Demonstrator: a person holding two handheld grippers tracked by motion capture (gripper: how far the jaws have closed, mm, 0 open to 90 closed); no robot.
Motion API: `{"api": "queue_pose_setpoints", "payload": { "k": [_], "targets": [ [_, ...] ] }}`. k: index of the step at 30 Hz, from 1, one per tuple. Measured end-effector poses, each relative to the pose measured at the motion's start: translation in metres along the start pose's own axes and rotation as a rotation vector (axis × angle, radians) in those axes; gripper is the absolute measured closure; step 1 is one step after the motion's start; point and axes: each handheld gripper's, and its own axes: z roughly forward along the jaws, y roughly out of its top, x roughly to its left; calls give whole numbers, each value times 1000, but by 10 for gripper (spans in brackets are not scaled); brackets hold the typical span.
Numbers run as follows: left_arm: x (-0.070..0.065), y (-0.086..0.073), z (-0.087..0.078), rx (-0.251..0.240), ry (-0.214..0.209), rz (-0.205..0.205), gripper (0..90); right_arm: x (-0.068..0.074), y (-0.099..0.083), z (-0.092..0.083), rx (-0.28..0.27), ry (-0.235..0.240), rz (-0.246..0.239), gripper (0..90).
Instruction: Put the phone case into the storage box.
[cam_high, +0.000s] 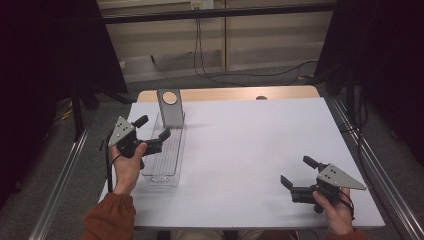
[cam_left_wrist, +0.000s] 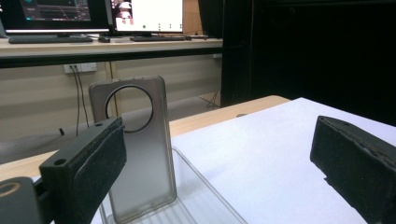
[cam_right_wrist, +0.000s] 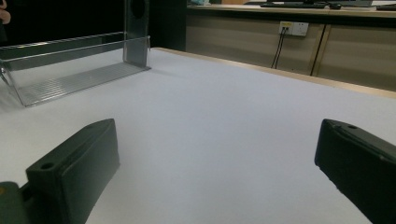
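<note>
Desk (cam_high: 240, 150): white sheet over a wooden top, the wood showing as a strip along the far edge. Grey floor around it, metal rails down both sides, black curtains left and right.

Left side: left claw (cam_high: 152, 128) held in the person's left hand (cam_high: 127, 162), rust-coloured sleeve (cam_high: 107, 220) at the bottom edge; jaws spread wide, holding nothing, poised over a clear plastic tray (cam_high: 165, 172) lying lengthwise on the white sheet. A grey translucent phone case (cam_high: 170, 107) with a round camera cutout stands upright at the tray's far end, leaning slightly.

Back of room: beige wall panels, black cables (cam_high: 200, 55) hanging from a socket to the floor. Left gripper view shows lit monitors (cam_left_wrist: 147, 14) on a bench behind.

Right side: right claw (cam_high: 299, 172) near the front right corner, jaws wide, empty, just above bare white surface.
</note>
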Motion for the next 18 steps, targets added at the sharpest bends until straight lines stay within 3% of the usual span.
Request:
{"api": "queue_pose_setpoints", "payload": {
  "k": [5, 14, 18],
  "targets": [
    [-1, -7, -7, 18, 20, 4, 37, 2, 0, -1, 2, 5, -2, 0],
    [-7, -18, -28, 5, 50, 17, 36, 2, 0, -1, 4, 9, -2, 0],
    [-9, -25, -40, -16, 49, -44, 36, 2, 0, 0, 11, 6, 5, 0]
  ]
}}
